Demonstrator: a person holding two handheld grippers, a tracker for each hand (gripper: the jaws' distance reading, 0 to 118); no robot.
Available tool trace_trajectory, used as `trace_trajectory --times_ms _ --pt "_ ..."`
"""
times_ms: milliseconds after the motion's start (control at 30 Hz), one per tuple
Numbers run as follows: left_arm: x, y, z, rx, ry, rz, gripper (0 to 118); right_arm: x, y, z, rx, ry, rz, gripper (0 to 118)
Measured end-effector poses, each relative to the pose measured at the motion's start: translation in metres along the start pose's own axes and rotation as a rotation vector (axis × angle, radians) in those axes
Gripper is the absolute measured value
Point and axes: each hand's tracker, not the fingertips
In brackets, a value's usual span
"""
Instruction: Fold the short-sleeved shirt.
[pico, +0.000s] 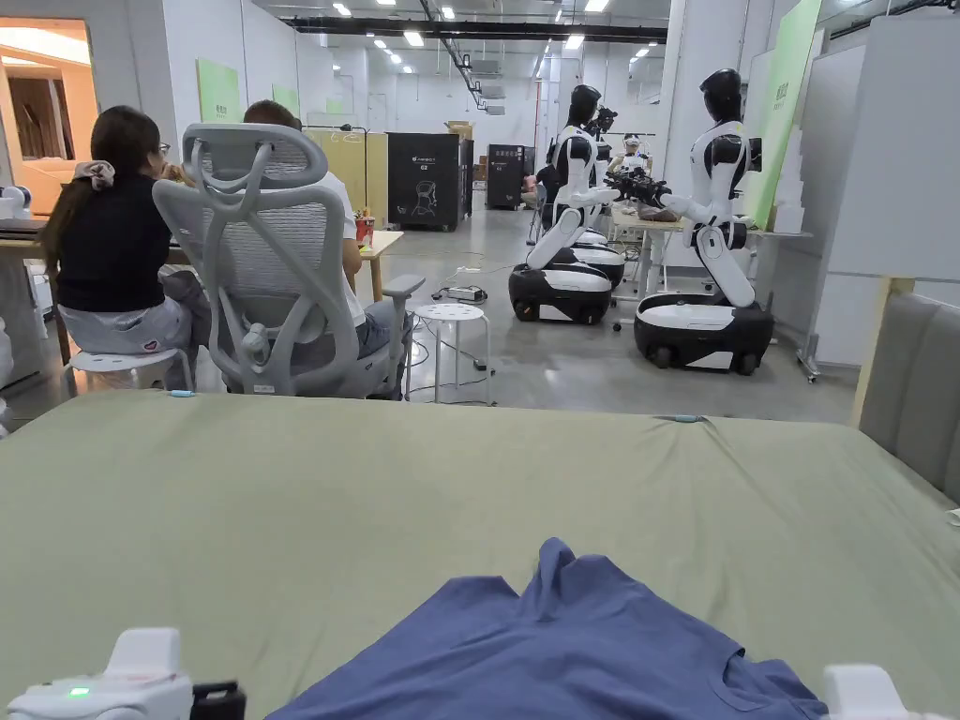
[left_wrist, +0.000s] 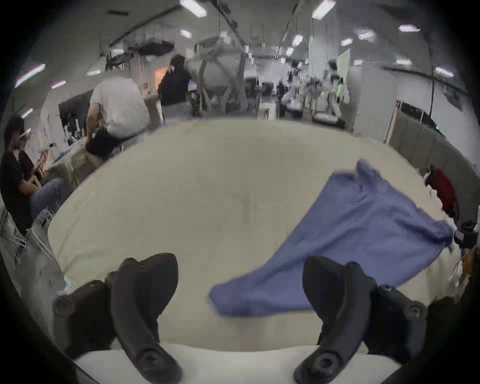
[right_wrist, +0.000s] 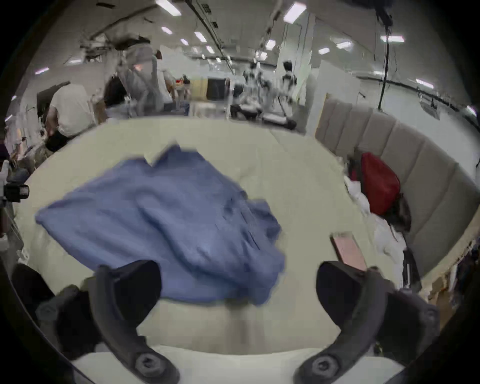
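Nearest the person, two hand-held grippers hover low over the near edge of a wide bed covered in a pale green sheet (pico: 281, 506). The left gripper (left_wrist: 240, 283) has its dark jaws spread wide apart, holding nothing. The right gripper (right_wrist: 239, 285) is likewise released, jaws well apart, with bare sheet between them.

The blue short-sleeved shirt (pico: 572, 647) lies rumpled on the near part of the sheet, toward the right of centre. In the left gripper view its near corner (left_wrist: 259, 298) sits on the sheet between the open jaws, just beyond them; whether a jaw touches it cannot be told. In the right gripper view the shirt (right_wrist: 161, 220) lies just beyond the jaws and to the left, its near edge close to the left jaw.

Past the shirt the sheet runs flat and open to its far edge. Along the right side stands a padded grey headboard (right_wrist: 415, 166), with a red bag (right_wrist: 379, 187) against it and a pink flat object (right_wrist: 348, 249) on the sheet nearby.

Beyond the far edge are a grey mesh office chair (pico: 272, 272), two seated people with their backs turned, a white stool (pico: 452, 319) and open concrete floor. Farther right stand white-and-black humanoid robots (pico: 712, 234) on wheeled bases.
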Motion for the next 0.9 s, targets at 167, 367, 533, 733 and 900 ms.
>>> trace_trajectory --times_ms 167,367,533,733,900 --pt "0.075 0.048 0.032 0.236 -0.111 -0.069 93 -0.074 0.064 0.045 0.258 0.145 -0.024 118" --pt "0.121 0.06 0.062 0.365 -0.134 -0.117 0 -0.131 0.082 0.057 0.36 0.13 0.01 1" --pt "0.087 0.071 0.05 0.204 -0.12 -0.144 0 -0.14 0.083 0.052 0.332 0.193 0.002 0" --pt "-0.005 0.051 -0.01 -0.264 -0.087 -0.034 0 -0.154 0.075 0.035 0.3 0.214 0.035 0" --pt "-0.038 0.017 -0.037 -0.324 -0.112 0.079 0 -0.168 0.074 0.019 0.264 0.247 0.052 0"
